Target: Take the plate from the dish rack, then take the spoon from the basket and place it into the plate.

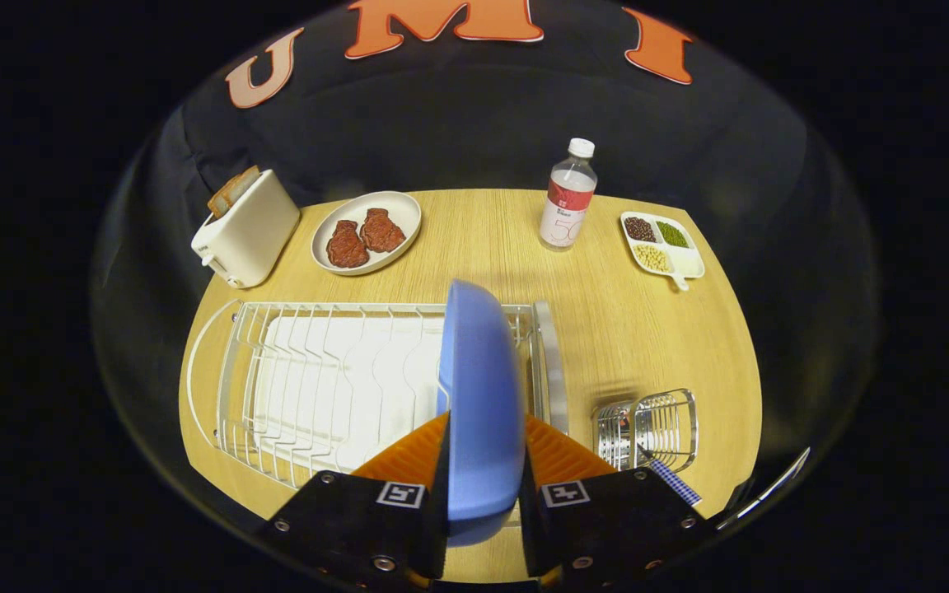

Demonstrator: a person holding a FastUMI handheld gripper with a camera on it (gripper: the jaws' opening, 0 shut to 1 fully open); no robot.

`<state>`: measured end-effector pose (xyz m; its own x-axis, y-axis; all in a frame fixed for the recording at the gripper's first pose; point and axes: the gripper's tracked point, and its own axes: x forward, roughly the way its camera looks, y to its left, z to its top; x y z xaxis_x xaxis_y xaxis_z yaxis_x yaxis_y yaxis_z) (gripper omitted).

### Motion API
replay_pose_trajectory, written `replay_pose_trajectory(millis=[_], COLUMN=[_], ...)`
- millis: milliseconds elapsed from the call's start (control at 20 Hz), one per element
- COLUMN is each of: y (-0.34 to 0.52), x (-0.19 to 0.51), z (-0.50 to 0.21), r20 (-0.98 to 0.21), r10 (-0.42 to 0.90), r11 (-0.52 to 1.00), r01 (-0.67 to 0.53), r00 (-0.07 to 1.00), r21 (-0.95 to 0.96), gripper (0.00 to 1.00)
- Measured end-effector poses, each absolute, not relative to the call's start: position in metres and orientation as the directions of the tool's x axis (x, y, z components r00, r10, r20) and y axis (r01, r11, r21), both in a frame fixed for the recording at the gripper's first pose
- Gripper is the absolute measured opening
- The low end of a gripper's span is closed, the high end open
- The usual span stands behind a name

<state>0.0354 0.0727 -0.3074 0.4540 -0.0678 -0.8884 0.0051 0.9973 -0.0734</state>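
A blue plate (481, 395) stands on edge between my gripper's (484, 449) two orange fingers (409, 453), which press on it from both sides. The plate is held over the right end of the white wire dish rack (334, 387); whether it still rests in the rack's slots I cannot tell. To the right of the fingers stands a small metal wire basket (647, 428). A spoon with a blue checked handle (672, 482) leans out of the basket toward me.
Beyond the rack on the wooden table (606, 329) are a cream toaster (245, 231) with bread in it, an oval plate with two pieces of meat (367, 232), a water bottle (567, 198) and a small divided dish of beans (661, 245).
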Motion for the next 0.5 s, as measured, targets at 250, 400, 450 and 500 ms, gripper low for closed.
replay_pose_trajectory(millis=[250, 400, 450, 500], y=[0.058, 0.047, 0.045, 0.042], x=[0.037, 0.035, 0.036, 0.032], z=[-0.289, -0.279, -0.277, -0.273], r20=[-0.870, -0.856, -0.850, -0.845], r10=[-0.124, -0.157, -0.163, -0.183], r11=[0.992, 0.984, 0.983, 0.981], r01=[0.093, 0.146, 0.153, 0.155], r00=[0.478, 0.492, 0.501, 0.502], r21=[-0.090, -0.097, -0.098, -0.121], gripper=[0.30, 0.30, 0.30, 0.28])
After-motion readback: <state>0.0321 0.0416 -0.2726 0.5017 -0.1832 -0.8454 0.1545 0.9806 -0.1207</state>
